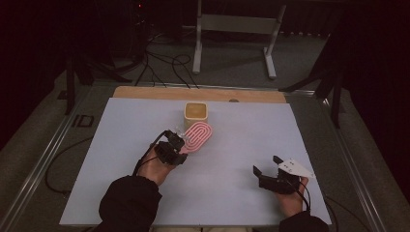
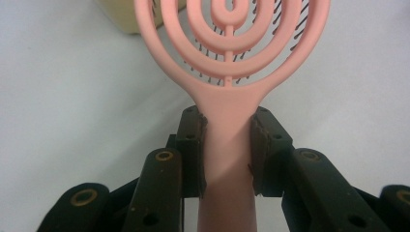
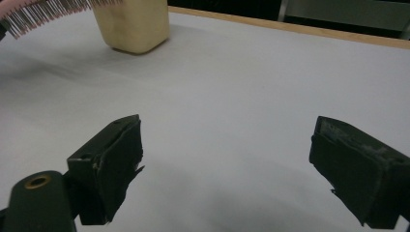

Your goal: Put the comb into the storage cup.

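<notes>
A pink hairbrush point(image 1: 199, 136) with a vented, ringed head is held over the table, its head close to a cream square cup point(image 1: 196, 111). My left gripper point(image 1: 178, 145) is shut on the brush's handle point(image 2: 226, 145); both pads press its sides just below the head. The bristles point(image 3: 43, 12) point down and sit above the white surface. The cup point(image 3: 133, 24) stands upright at the back middle. My right gripper point(image 1: 268, 166) rests at the front right, open, with nothing between its fingers point(image 3: 109, 164).
A white sheet point(image 1: 121, 159) covers the table, with a wooden strip point(image 1: 145, 93) along its far edge. Beyond lie a dark floor, cables point(image 1: 164, 65) and a white stand's legs point(image 1: 270, 63). Cables trail from both grippers.
</notes>
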The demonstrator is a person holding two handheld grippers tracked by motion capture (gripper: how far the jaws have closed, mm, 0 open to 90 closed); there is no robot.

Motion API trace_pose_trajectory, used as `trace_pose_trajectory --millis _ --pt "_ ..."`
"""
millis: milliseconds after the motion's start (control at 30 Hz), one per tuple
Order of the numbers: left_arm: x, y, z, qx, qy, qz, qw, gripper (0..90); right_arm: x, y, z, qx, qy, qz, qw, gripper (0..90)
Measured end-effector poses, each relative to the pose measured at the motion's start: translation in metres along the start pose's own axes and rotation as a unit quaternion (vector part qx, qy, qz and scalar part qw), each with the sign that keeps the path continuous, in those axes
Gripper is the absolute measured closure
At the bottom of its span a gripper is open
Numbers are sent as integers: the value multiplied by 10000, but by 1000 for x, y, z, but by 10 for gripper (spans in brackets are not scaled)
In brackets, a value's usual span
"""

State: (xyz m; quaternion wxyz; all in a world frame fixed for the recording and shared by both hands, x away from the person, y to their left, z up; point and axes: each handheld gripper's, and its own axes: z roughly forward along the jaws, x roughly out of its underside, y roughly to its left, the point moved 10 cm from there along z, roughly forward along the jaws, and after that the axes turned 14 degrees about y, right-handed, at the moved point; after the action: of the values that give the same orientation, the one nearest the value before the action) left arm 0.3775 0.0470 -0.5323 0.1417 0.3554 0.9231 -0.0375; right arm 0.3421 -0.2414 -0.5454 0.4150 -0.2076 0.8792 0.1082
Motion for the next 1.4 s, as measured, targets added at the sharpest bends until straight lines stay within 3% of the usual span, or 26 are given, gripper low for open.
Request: trace_pose_trajectory --millis 733,833,1233,1400 --pt "-10 2 -16 -65 -408 -75 9991 700 1 0 2 -44 50 48 10000 114" --pt "-12 3 -20 -84 -540 -108 9984 700 0 1 2 -192 33 151 9997 111" --pt "-14 9 -30 -145 -788 -175 9966 700 -2 4 3 -352 86 206 9991 93" --pt "-19 11 -34 -208 -1004 -170 9946 700 -6 7 3 -421 179 201 9988 85"
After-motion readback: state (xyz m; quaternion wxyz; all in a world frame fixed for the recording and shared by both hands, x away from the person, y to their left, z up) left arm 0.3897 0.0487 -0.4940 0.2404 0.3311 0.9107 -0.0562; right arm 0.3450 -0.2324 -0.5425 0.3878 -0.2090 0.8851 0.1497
